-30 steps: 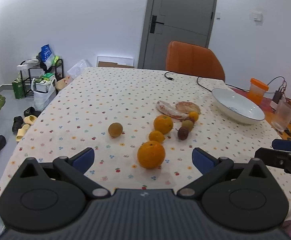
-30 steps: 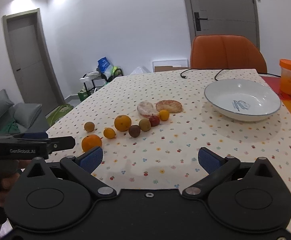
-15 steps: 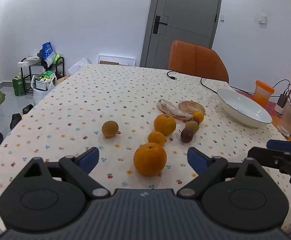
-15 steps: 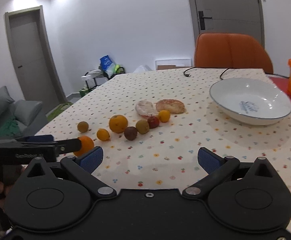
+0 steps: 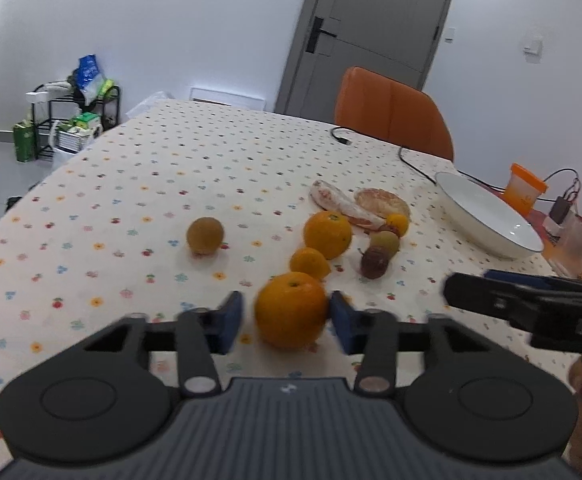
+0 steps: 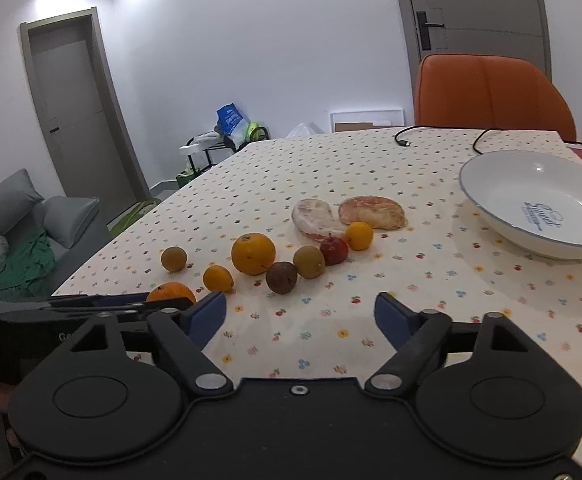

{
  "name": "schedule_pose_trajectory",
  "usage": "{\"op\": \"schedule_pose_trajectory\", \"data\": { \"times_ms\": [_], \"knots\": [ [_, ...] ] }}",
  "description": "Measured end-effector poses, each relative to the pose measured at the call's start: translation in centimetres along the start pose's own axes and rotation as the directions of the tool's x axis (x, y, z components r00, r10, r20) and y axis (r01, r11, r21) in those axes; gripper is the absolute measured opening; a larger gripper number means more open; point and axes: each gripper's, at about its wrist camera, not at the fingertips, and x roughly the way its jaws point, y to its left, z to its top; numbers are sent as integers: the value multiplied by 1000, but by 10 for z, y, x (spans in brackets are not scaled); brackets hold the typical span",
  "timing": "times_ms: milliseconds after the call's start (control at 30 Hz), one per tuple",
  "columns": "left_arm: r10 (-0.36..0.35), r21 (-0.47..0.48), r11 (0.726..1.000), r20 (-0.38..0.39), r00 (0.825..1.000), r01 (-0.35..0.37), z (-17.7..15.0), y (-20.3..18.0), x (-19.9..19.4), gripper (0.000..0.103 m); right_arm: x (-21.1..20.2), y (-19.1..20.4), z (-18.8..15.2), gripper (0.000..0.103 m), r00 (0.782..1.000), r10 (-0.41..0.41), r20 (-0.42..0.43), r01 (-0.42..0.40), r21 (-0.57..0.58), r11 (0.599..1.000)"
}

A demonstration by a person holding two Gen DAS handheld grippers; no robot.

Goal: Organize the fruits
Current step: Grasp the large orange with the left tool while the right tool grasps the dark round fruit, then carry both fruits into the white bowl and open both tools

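A large orange (image 5: 291, 310) sits on the dotted tablecloth between the blue pads of my left gripper (image 5: 287, 316). The right pad touches it; a small gap shows at the left pad. Beyond it lie a small orange (image 5: 309, 263), a bigger orange (image 5: 327, 234), a brown fruit (image 5: 205, 235), a dark purple fruit (image 5: 375, 263), a green-brown fruit (image 5: 385, 241) and peeled pomelo pieces (image 5: 381, 205). A white bowl (image 6: 539, 204) stands at the right. My right gripper (image 6: 301, 318) is open and empty above the cloth, in front of the fruits.
An orange chair (image 6: 491, 96) stands at the table's far side. A black cable (image 5: 407, 156) lies on the cloth. An orange cup (image 5: 525, 192) and a clear cup (image 5: 579, 242) stand past the bowl. The table edge runs along the left.
My left gripper has moved forward around the large orange and its jaws have narrowed onto it. My right gripper has narrowed a little and moved slightly forward.
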Motion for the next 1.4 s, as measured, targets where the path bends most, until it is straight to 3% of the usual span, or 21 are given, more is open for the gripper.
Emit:
{"op": "schedule_pose_trajectory", "data": {
  "times_ms": [133, 467, 667, 800, 1100, 1400],
  "knots": [
    [19, -4, 1000, 12, 1000, -19, 1, 1, 0, 39, 12, 3, 3, 62, 1000, 12, -18, -12, -3, 1000],
    [72, -30, 997, 50, 996, -70, 11, 21, -3, 39, 41, 10, 10, 59, 999, 16, -47, -16, 1, 1000],
    [88, -44, 995, 50, 995, -86, 14, 28, -1, 39, 58, 11, 12, 46, 998, 3, -67, -2, 12, 1000],
    [90, -44, 995, 51, 995, -88, 14, 29, -1, 39, 67, 10, 12, 22, 997, -1, -72, 3, 24, 1000],
    [79, -21, 997, 56, 995, -78, 18, 21, -3, 39, 54, 2, 10, 21, 998, 27, -62, -23, 63, 998],
    [40, 29, 999, 76, 996, -42, 26, -8, -3, 39, 21, -9, 16, 21, 1000, 21, 7, -21, 75, 997]
  ]
}}
